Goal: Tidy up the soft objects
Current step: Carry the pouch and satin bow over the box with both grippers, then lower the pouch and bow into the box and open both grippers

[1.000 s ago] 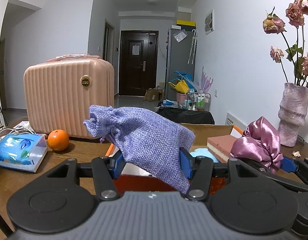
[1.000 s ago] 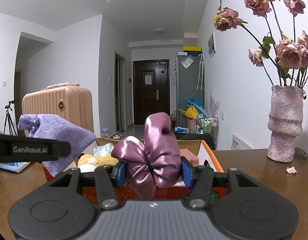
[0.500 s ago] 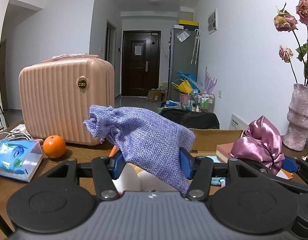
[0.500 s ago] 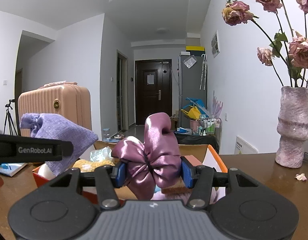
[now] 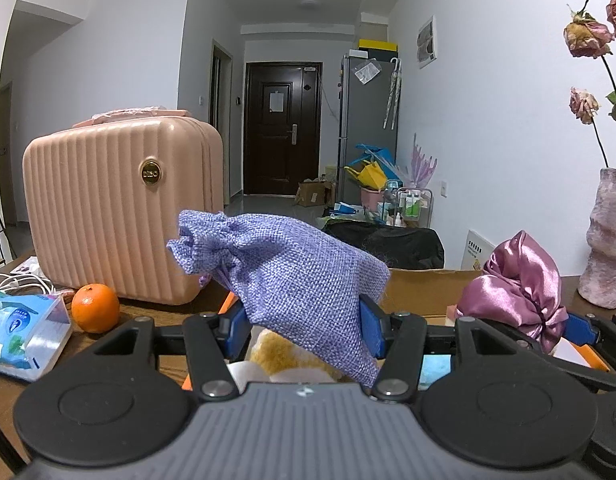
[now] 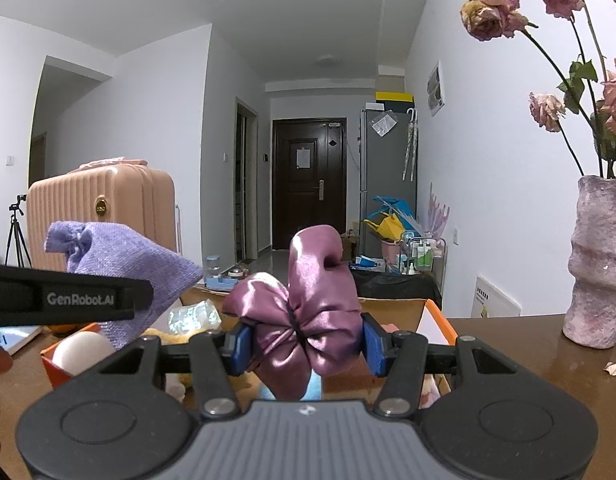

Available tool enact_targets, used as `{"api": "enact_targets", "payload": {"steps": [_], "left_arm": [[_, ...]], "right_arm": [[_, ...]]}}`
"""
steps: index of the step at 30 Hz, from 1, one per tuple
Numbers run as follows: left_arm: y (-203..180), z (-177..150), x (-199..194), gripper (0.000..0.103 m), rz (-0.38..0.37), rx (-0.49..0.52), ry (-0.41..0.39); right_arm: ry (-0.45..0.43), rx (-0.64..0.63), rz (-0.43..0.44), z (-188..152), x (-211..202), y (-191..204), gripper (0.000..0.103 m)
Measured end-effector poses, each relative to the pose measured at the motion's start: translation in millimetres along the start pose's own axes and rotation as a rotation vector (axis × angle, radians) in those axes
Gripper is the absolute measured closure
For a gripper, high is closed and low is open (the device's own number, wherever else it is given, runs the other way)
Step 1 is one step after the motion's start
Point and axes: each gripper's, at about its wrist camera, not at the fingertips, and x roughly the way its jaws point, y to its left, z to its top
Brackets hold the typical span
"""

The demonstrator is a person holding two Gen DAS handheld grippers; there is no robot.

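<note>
Brown table (image 6: 508,344) under us, hallway door at twelve o'clock. Our left tool (image 5: 303,330) is clamped on the purple burlap pouch (image 5: 291,276); our right tool (image 6: 303,346) pinches the pink satin scrunchie (image 6: 308,312). Both hang above the orange box (image 6: 438,320), pouch at nine o'clock of the scrunchie.

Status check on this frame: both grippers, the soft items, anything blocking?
Left gripper shut on purple pouch. Right gripper shut on pink satin bag. Both held above the orange box. Nothing blocking.
</note>
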Motion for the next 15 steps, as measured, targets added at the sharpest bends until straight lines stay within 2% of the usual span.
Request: {"api": "enact_targets", "payload": {"steps": [15], "left_arm": [[-5.5, 2.5, 27.6, 0.046, 0.001, 0.012, 0.003]], "right_arm": [[0.015, -0.022, -0.013, 0.4, 27.1, 3.4, 0.050]]}}
